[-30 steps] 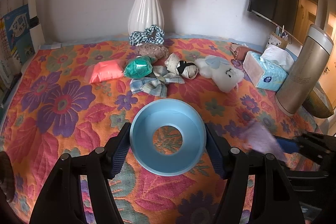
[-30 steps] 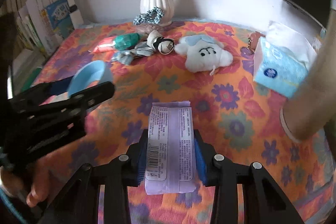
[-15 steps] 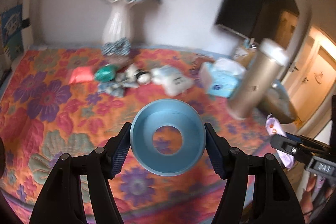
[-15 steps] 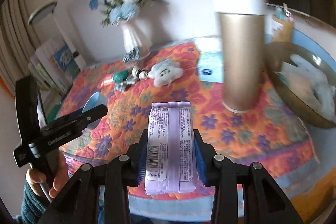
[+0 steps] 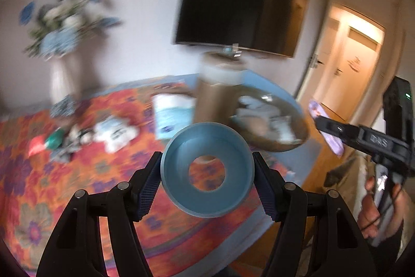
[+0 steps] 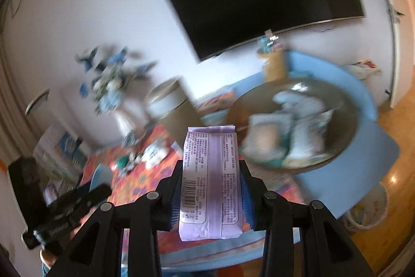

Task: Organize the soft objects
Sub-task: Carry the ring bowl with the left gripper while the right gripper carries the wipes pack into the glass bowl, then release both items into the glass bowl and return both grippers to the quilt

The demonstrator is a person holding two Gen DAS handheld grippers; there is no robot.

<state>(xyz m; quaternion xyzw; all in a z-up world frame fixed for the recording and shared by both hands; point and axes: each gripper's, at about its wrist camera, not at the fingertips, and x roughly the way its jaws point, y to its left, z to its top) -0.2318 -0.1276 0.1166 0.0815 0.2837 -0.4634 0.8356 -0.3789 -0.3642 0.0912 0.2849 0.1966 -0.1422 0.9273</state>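
Note:
My left gripper (image 5: 207, 174) is shut on a blue ring-shaped bowl (image 5: 207, 201) and holds it in the air above the flowered tablecloth (image 5: 85, 173). My right gripper (image 6: 210, 181) is shut on a lilac tissue packet (image 6: 210, 181), raised above the table edge, facing a large brown bowl (image 6: 347, 121) holding several soft packets. The brown bowl also shows in the left wrist view (image 5: 275, 144), with the right gripper (image 5: 321, 121) to its right. A white plush (image 5: 116, 134), a green pouch (image 5: 54, 140) and other small soft things lie on the cloth at left.
A tall gold cylinder (image 5: 215, 95) stands between the soft things and the brown bowl. A tissue box (image 5: 172, 116) sits beside it. A white vase with blue flowers (image 5: 62, 74) stands at the back left. A dark screen (image 5: 241, 4) hangs on the wall. Wooden floor lies right of the table.
Both grippers have swung to the right, away from the pile of soft things, so the brown bowl is now in front. Each keeps its hold. The views are blurred by motion.

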